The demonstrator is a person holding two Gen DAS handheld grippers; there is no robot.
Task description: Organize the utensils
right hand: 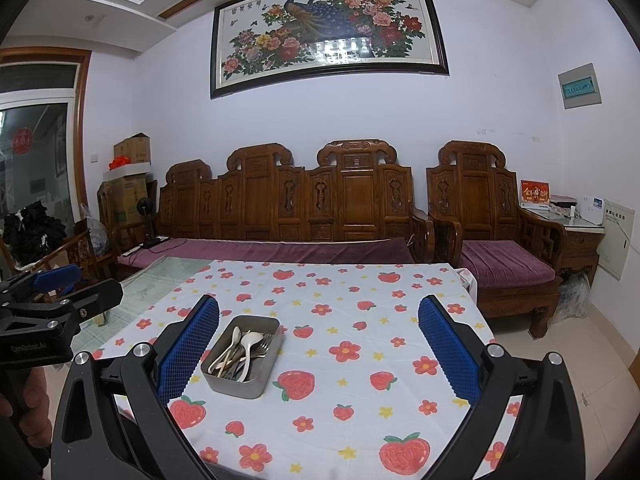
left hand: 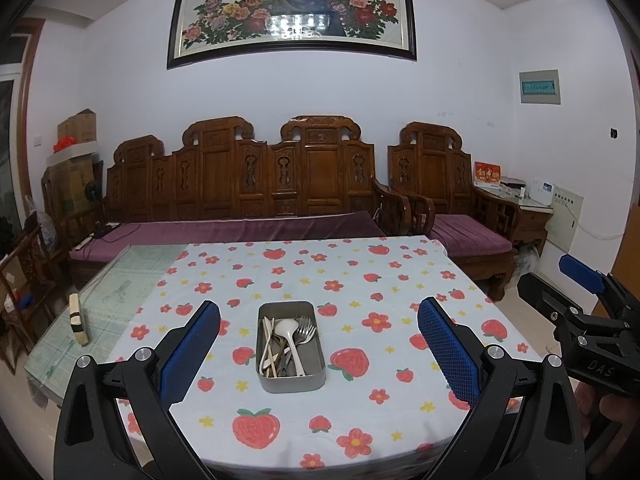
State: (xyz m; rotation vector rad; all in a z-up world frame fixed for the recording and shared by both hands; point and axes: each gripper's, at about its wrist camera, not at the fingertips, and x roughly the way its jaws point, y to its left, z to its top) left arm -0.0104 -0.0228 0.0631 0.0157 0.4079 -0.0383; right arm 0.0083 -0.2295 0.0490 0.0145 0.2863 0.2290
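my left gripper point(left hand: 319, 354) and right gripper point(right hand: 319, 350) both spread wide, empty. white spoons, steel forks, chopsticks point(left hand: 285, 344) all inside rectangular steel tin point(left hand: 316, 380) at 12 o'clock; none loose on strawberry-print tablecloth point(left hand: 360, 272).

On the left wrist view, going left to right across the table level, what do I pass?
Wrapped block on the bare glass → left tool's left finger → metal tin holding the utensils → left tool's right finger → right tool at the frame edge.
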